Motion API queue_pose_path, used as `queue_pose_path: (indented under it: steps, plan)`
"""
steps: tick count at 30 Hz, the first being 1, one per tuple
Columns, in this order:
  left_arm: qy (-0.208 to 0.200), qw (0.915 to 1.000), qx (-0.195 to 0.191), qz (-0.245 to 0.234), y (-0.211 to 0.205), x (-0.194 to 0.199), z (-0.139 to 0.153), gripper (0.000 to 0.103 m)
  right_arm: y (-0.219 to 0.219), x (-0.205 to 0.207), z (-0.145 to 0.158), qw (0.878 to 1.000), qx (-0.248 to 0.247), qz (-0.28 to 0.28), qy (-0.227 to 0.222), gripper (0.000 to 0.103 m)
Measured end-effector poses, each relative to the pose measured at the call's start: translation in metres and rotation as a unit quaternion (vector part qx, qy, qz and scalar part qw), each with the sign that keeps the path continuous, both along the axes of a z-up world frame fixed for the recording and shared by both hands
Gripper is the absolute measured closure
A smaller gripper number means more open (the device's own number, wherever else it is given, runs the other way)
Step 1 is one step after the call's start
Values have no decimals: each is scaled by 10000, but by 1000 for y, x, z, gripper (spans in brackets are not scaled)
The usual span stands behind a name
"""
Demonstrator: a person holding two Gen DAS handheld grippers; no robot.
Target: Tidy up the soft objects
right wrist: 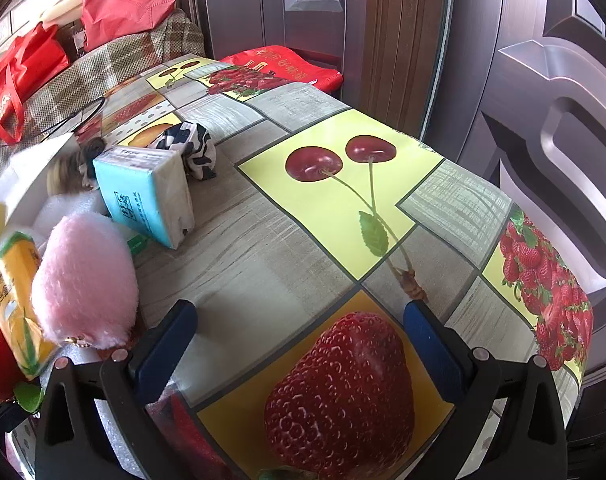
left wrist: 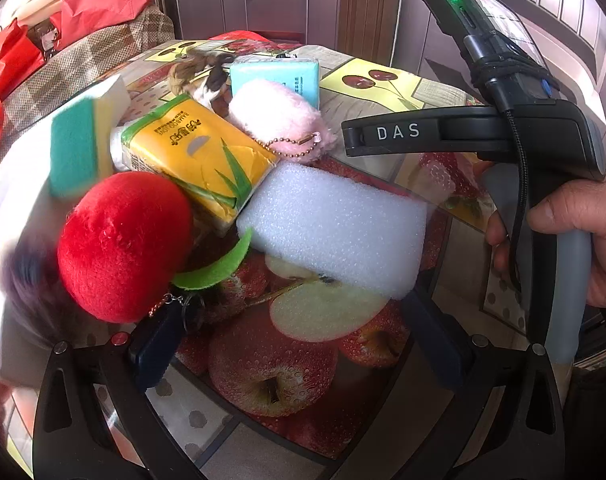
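The left claw (left wrist: 299, 356) stands wide open over the table (left wrist: 383, 88), holding nothing; its left finger (left wrist: 155, 354) sits just under the red plush apple (left wrist: 123, 244) beside that toy's keychain clasp, though whether they touch I cannot tell. Ahead of this claw and between its fingers' lines lies the white foam block (left wrist: 335, 224), its near corner close to the right finger. Beyond, to the front left, lie the yellow tissue pack (left wrist: 199, 160) and the green-and-yellow sponge (left wrist: 83, 136), blurred; further ahead are the pink plush toy (left wrist: 279, 120) with a bead chain and the blue tissue pack (left wrist: 275, 76).

The right claw (right wrist: 299, 356) is likewise spread wide and empty, hovering above the fruit-printed tablecloth (right wrist: 343, 208) — nothing lies between its fingers. The soft things are all off to its left: the pink plush just beside its left finger (right wrist: 167, 344), the blue tissue pack ahead-left, and a black-and-white cloth (right wrist: 195, 148) behind that pack
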State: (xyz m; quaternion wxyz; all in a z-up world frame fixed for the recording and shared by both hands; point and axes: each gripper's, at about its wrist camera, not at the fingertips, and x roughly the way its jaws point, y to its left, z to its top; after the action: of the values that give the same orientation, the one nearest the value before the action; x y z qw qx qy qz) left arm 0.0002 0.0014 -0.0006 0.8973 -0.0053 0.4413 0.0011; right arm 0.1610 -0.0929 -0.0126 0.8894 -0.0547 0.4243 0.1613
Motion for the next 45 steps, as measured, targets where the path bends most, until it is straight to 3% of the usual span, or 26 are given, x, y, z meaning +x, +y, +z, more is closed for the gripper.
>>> queue_pose_path:
  steps: [9,15,20,24,27,36,45]
  plan:
    - [0,10000,5,0,0,0,0,1,-2,0,1,10000,58,22,-1,0]
    - [-1,10000,8,0,0,0,0,1,-6,-5,6,9986,50,519,-3,0]
    - [1,10000,16,0,0,1,0,1,-14,-19,60,9882,484,1198,-824,0]
    - [-1,10000,15,-1,0,1,0,1,-9,-5,87,9738,1241,1871,-371,0]
    - [2,10000,16,-2,0,1,0,1,-15,-4,99,9677,1615,1912,-296,0]
    - [-2,10000,16,0,0,1,0,1,-35,-15,114,9609,1997,1875,-396,0]
    - [138,9999,-17,2,-3,2,1,1,-52,-21,115,9647,1906,1795,-297,0]
